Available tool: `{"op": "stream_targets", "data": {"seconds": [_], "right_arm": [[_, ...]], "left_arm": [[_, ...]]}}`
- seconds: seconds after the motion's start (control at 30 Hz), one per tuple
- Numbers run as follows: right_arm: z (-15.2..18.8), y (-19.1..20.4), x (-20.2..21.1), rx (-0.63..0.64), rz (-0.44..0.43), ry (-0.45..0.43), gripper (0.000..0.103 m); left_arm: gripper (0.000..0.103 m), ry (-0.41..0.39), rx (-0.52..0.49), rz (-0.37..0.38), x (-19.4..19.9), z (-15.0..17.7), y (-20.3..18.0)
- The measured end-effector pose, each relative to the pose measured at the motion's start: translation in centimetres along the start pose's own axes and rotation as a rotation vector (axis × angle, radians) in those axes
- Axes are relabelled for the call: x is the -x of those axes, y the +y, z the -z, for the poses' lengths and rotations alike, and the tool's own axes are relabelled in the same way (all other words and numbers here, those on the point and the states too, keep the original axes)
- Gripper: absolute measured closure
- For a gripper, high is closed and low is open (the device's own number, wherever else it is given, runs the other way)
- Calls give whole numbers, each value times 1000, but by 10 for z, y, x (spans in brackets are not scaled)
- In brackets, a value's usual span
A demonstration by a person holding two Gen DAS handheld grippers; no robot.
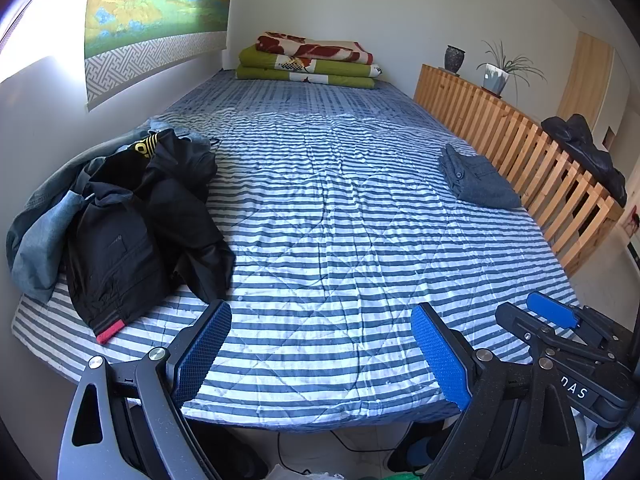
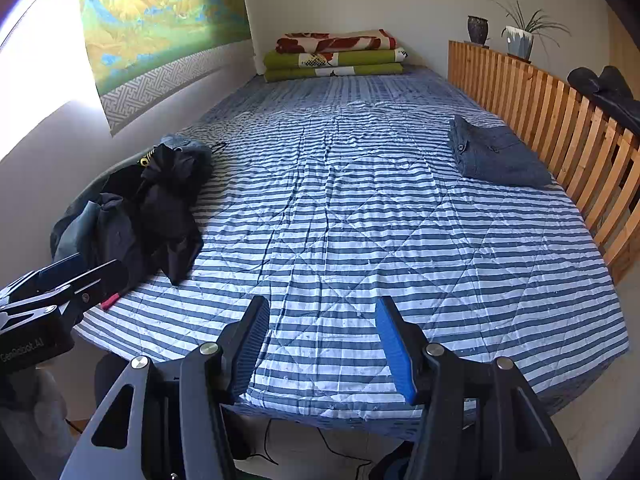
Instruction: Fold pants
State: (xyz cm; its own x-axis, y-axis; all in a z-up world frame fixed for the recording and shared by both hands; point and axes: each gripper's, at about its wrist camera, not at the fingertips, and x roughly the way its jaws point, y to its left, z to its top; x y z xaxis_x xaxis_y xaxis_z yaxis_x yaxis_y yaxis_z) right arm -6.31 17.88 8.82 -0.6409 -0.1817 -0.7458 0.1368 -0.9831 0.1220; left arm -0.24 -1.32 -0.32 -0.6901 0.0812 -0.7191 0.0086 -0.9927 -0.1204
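A heap of unfolded clothes lies at the bed's left edge, with black pants (image 1: 140,220) (image 2: 160,208) on top of blue denim (image 1: 36,232). One folded grey-blue pair of pants (image 1: 476,180) (image 2: 496,152) rests at the right side, close to the wooden rail. My left gripper (image 1: 320,352) hovers open above the bed's front edge, nothing between its blue pads (image 1: 440,356). My right gripper (image 2: 324,346) is open and empty too, over the front edge. Each gripper shows in the other's view: the right gripper (image 1: 536,316) and the left gripper (image 2: 84,274).
The striped quilt (image 1: 332,220) (image 2: 360,220) covers the bed. Folded blankets (image 1: 312,60) (image 2: 336,56) are stacked at the far end. A slatted wooden rail (image 1: 520,144) (image 2: 560,116) runs along the right, with pots and a black jacket (image 1: 584,148) on it. Cables (image 2: 336,448) lie below.
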Motion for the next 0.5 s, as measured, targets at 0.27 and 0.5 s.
{"op": "stream_targets", "data": {"seconds": [0.27, 0.5], "right_arm": [[-1, 0, 0, 4, 0, -3, 52], [0, 0, 1, 7, -2, -3, 52]], "left_arm": [[10, -2, 2, -1, 0, 1, 0], [10, -3, 4, 0, 1, 0, 2]]}}
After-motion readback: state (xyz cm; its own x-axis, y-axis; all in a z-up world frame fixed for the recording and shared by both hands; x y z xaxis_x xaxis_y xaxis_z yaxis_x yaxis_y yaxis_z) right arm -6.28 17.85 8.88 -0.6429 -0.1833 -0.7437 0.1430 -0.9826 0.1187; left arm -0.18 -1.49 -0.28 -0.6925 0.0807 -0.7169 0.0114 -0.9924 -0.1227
